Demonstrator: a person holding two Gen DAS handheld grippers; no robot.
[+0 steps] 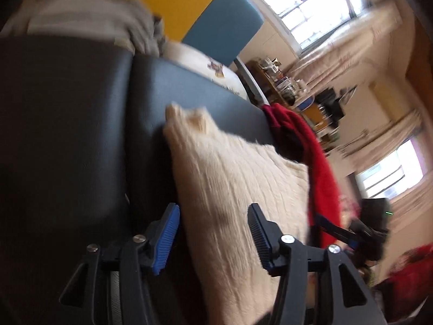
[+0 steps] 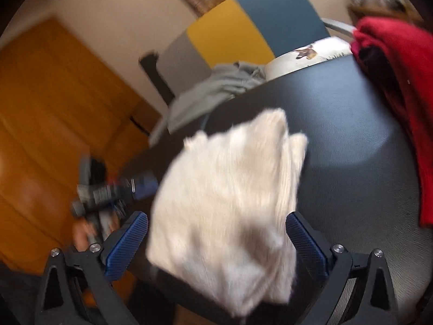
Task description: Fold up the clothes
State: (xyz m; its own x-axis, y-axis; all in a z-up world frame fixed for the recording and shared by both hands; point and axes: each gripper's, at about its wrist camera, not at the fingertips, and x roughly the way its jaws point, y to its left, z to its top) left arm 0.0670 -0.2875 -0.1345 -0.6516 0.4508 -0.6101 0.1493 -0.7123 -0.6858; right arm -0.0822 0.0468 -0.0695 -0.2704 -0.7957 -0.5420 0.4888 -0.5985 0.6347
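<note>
Fingers (image 1: pixel 162 239) of the left gripper (image 1: pixel 213 239) are seen spread wide, with nothing pinched between them; the right gripper (image 2: pixel 216 243) is likewise held with its fingers (image 2: pixel 127 243) parted and empty. A cream knit garment (image 2: pixel 230 195) is laid on the dark leather-like surface (image 2: pixel 351 140), already gathered into a compact, roughly rectangular bundle, so at least one fold is judged to be done. Both grippers are pointed at it from its near edge, one at each side, presumably so that a further fold or a lift can be made with matching grips. A red garment (image 2: pixel 400 86) is draped over the far right edge of the surface, and a grey garment (image 2: pixel 216 86) is heaped at the far left, both kept apart from the cream one, probably as pieces waiting their turn. Both views are blurred, so whether the bundle overhangs the near edge cannot be told.
</note>
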